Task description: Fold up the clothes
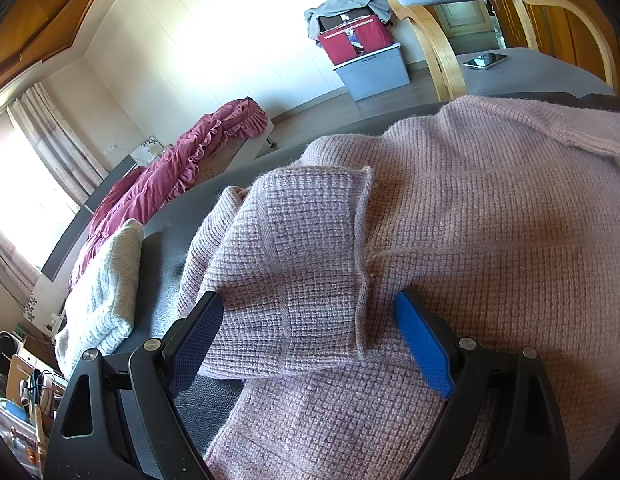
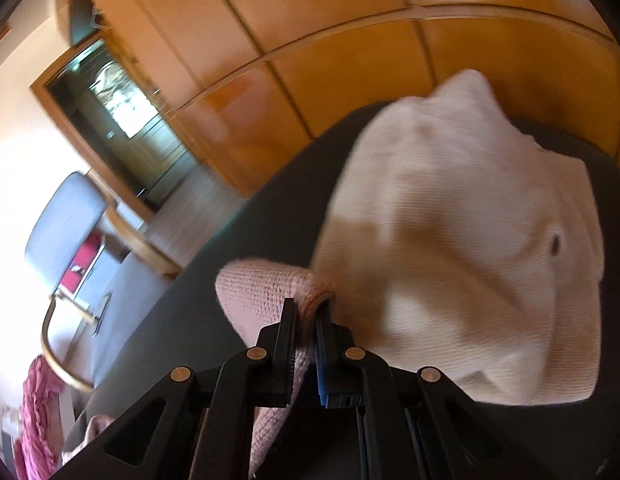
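Observation:
A pink knit sweater (image 1: 470,208) lies spread on the dark grey table (image 1: 162,276), with one sleeve (image 1: 294,264) folded back over its body. My left gripper (image 1: 308,304) hovers open over that sleeve, a blue pad (image 1: 422,344) on each side of it. In the blurred right wrist view, my right gripper (image 2: 306,308) is shut on a bunched pink edge of the sweater (image 2: 262,292), lifted off the table (image 2: 270,216). Just beyond it lies a cream garment (image 2: 450,240).
A folded white knit (image 1: 106,292) sits at the table's left edge. Beyond the table are a wooden chair (image 1: 430,28) with a phone (image 1: 485,60) on a grey surface, a red box (image 1: 356,42) on a grey bin, a maroon quilt (image 1: 170,176) and a wooden wardrobe (image 2: 350,80).

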